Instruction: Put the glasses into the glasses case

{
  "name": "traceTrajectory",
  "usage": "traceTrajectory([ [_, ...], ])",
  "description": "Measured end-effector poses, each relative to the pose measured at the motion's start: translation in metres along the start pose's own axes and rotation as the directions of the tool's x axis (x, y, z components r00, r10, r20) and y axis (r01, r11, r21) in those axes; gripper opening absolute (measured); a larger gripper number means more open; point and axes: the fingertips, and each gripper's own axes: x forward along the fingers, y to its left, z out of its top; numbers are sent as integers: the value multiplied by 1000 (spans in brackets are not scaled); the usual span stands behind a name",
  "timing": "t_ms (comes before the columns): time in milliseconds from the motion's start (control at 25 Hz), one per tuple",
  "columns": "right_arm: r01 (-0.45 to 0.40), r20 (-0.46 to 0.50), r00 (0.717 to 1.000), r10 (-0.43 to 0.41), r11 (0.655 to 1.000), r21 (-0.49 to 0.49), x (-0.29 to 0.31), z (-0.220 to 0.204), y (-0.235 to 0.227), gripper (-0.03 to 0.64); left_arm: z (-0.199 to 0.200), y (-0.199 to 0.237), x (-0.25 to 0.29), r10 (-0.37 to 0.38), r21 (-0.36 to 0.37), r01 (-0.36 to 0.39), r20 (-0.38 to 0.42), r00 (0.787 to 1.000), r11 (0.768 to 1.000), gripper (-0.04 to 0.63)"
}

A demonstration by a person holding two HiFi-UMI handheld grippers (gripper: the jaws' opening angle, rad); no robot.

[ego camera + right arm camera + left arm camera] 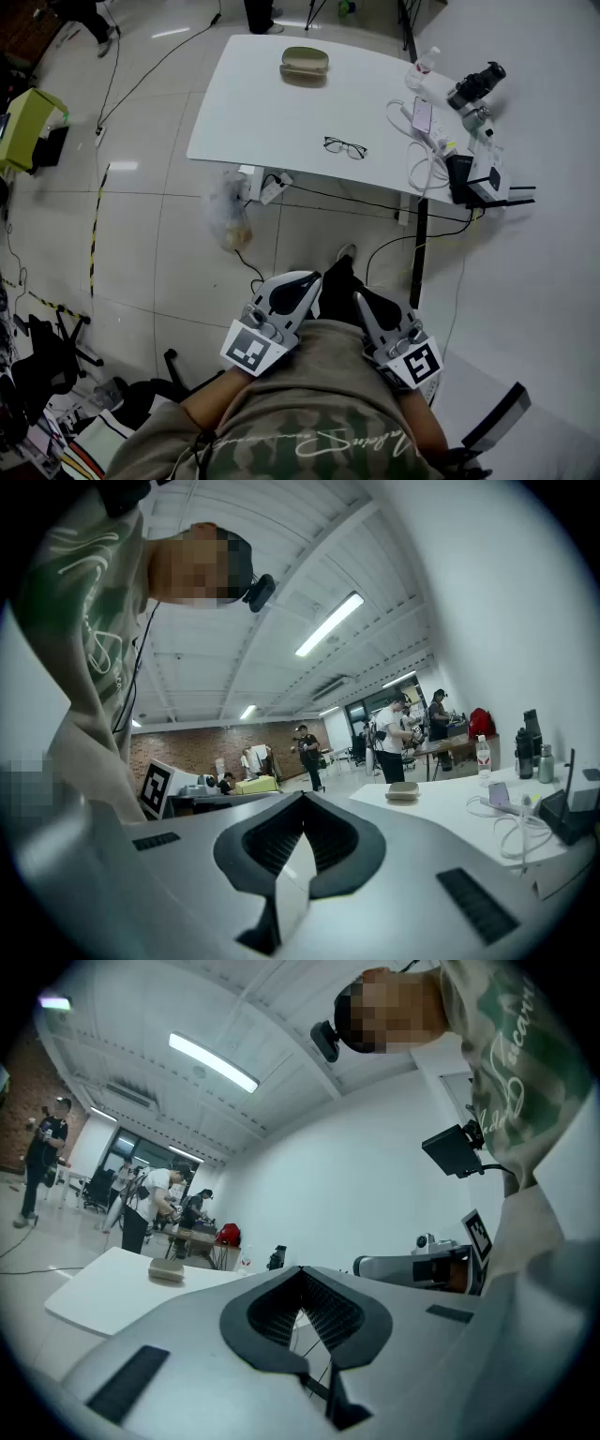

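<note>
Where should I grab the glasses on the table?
Pinch the glasses at the bridge between the lenses, coming straight down from above. They lie flat on the table with bare space all round, and the bridge is the frame's middle, so they should lift level.

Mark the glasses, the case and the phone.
glasses (pixel 345 147), head view, on the bridge.
case (pixel 304 64), head view, middle of the lid.
phone (pixel 422 115), head view, its middle.

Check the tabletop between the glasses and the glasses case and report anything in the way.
Nothing visible blocks it. Bare white table runs from the glasses to the glasses case. The cable and phone lie off to the right, clear of that line.
</note>
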Motion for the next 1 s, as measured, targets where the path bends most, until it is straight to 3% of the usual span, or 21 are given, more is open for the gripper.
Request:
traceTrajectory([
  [280,49,-18,999,-49,998,44,7,-7,-36,11,0,15,11,34,15,-34,-8,999,999,6],
  [440,-32,16,999,31,999,42,27,1,-47,11,3,36,24,74,-4,-74,-14,997,997,6],
  [520,-60,6,998,60,998,25,41,3,-57,11,12,53,30,122,26,-122,6,993,992,6],
  [640,-48,-45,998,49,999,10,63,-2,-91,11,20,78,45,192,66,-193,18,981,979,6],
  [1000,-52,-74,996,54,998,26,125,12,-213,11,37,148,147,234,92,-232,-21,972,968,6],
])
